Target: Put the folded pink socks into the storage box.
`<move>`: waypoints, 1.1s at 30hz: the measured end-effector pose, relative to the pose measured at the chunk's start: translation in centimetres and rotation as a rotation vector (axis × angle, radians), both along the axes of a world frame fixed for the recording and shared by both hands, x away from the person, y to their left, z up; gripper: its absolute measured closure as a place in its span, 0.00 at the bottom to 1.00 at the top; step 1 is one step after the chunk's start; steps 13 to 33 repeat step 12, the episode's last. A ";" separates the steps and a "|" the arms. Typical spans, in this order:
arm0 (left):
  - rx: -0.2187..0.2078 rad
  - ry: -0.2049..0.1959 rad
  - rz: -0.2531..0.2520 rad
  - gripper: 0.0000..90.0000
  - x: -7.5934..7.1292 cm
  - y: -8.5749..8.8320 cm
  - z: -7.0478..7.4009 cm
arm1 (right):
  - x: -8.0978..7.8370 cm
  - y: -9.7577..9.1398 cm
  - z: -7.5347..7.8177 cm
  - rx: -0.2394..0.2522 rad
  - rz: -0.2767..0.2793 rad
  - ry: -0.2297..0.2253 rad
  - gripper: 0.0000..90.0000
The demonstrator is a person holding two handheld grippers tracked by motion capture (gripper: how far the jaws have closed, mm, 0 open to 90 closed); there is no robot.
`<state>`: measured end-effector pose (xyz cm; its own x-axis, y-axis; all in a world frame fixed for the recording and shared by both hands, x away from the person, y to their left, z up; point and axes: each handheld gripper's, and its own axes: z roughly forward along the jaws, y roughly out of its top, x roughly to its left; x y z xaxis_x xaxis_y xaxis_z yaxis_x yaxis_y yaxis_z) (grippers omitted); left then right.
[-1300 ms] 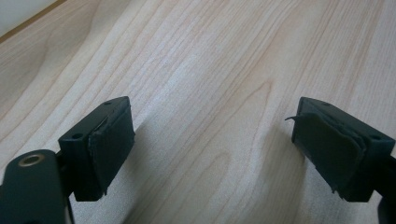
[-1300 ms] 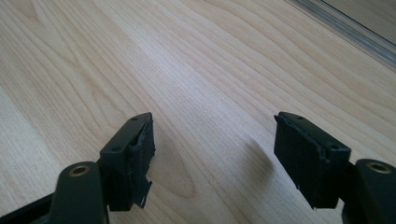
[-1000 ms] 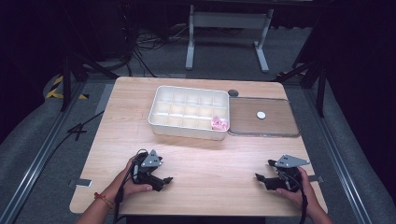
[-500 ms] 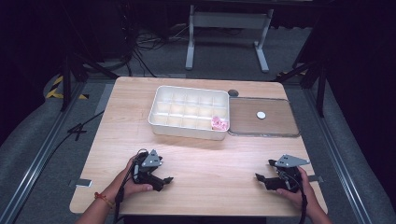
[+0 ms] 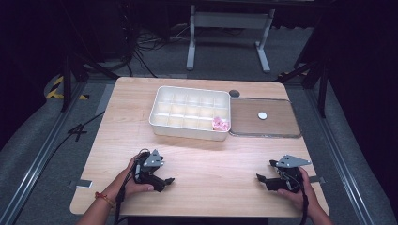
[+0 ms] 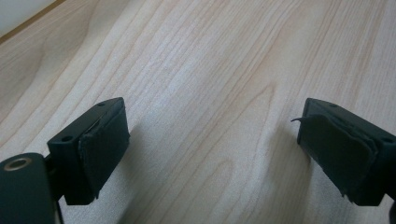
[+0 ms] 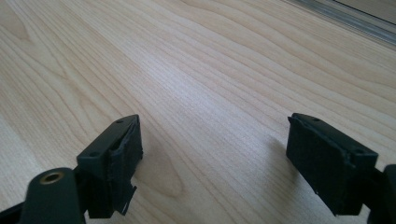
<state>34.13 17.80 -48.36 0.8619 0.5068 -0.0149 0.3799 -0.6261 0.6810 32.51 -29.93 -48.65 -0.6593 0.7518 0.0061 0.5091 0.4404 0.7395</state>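
Your left gripper (image 5: 166, 180) at seven o'clock has just been opening and stands wide over bare table (image 5: 216, 164); your right gripper (image 5: 263, 179) at five o'clock gapes too, nothing between its jaws. Nothing else has shifted since a second ago. Farther off, near twelve, the white compartment tray (image 5: 187, 130) holds what looks like a pink item (image 5: 220, 123) in its front right cell, so reaching is likely next.

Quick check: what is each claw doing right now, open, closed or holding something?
Left claw: open, its jaws have just been opening, nothing between them.
Right claw: open, empty.

Black tools (image 5: 162, 180), grey plates, red wristband (image 5: 104, 198).
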 end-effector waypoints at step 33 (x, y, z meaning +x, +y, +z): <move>-0.003 0.001 0.001 0.09 0.1 -0.1 0.0 | 0.1 0.0 0.0 -0.001 0.004 0.000 0.20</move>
